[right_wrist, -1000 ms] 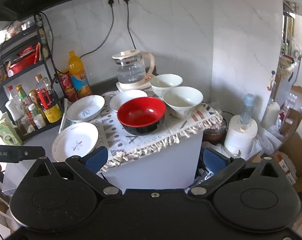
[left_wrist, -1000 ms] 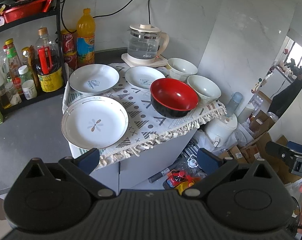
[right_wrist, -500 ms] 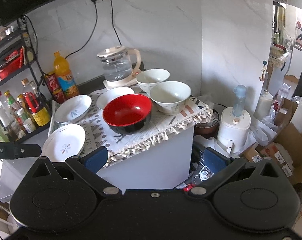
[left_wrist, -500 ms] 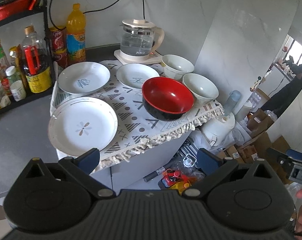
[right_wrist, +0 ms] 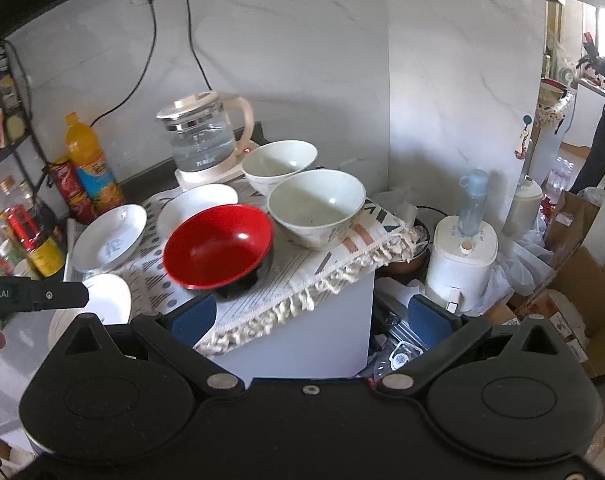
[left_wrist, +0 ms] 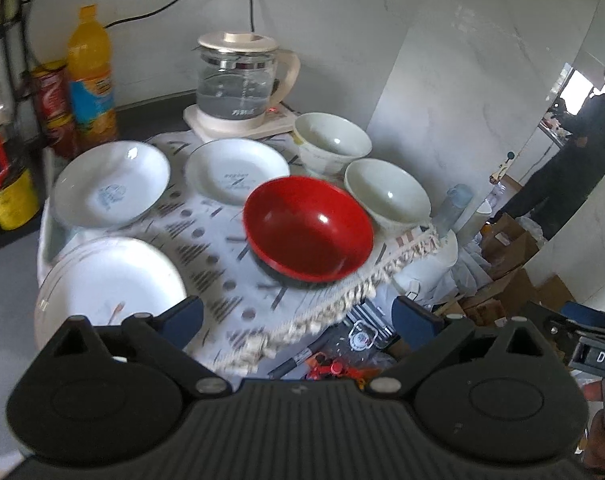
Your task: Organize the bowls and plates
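Observation:
A red bowl (left_wrist: 308, 228) (right_wrist: 218, 245) sits near the front edge of a small cloth-covered table (left_wrist: 222, 248). Two white bowls (left_wrist: 386, 194) (left_wrist: 331, 146) stand to its right and behind it. Three white plates lie to the left: a large one (left_wrist: 106, 284) at the front, one (left_wrist: 110, 184) behind it, and a smaller one (left_wrist: 236, 170) in the middle. My left gripper (left_wrist: 298, 316) hangs open over the table's front edge, holding nothing. My right gripper (right_wrist: 312, 314) is open too, in front of the table's right corner, below the nearer white bowl (right_wrist: 316, 208).
A glass kettle (left_wrist: 240, 80) on its base stands at the back by the wall. Bottles and cans (left_wrist: 90, 76) fill a rack to the left. A white appliance (right_wrist: 462, 256), cardboard boxes (right_wrist: 574, 240) and clutter lie on the floor right of the table. A person (left_wrist: 574, 152) stands far right.
Both grippers have moved closer to the table; the dishes now look larger in both views. No dish has moved and both grippers stay open.

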`<state>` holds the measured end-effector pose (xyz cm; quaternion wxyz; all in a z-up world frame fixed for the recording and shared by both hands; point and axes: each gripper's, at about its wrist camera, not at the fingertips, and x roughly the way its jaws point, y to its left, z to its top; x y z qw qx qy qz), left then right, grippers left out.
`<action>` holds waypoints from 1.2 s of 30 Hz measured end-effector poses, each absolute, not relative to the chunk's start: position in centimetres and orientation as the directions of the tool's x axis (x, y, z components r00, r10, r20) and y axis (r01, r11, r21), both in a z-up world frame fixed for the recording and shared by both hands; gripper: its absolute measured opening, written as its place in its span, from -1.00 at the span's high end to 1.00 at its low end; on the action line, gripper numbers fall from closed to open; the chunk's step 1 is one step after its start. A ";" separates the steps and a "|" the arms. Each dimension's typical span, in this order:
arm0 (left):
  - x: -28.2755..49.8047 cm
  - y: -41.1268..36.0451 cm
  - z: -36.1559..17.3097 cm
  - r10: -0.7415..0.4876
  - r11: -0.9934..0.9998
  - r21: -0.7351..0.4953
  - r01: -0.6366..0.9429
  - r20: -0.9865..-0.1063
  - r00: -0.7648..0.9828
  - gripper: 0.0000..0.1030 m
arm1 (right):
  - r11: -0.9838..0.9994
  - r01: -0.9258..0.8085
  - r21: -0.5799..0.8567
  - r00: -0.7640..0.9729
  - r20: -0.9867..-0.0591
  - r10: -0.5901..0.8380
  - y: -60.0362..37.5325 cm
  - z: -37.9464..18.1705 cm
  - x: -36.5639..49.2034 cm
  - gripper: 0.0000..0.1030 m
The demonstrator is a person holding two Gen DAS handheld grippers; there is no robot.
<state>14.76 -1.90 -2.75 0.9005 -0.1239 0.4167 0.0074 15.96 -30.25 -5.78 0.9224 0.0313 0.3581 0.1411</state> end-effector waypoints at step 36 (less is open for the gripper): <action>40.5 -2.5 -9.5 -0.346 0.937 -0.324 0.133 -0.801 0.488 -0.15 | 0.964 -0.010 0.267 0.590 -0.777 0.221 -26.6 -11.5 33.9 -0.10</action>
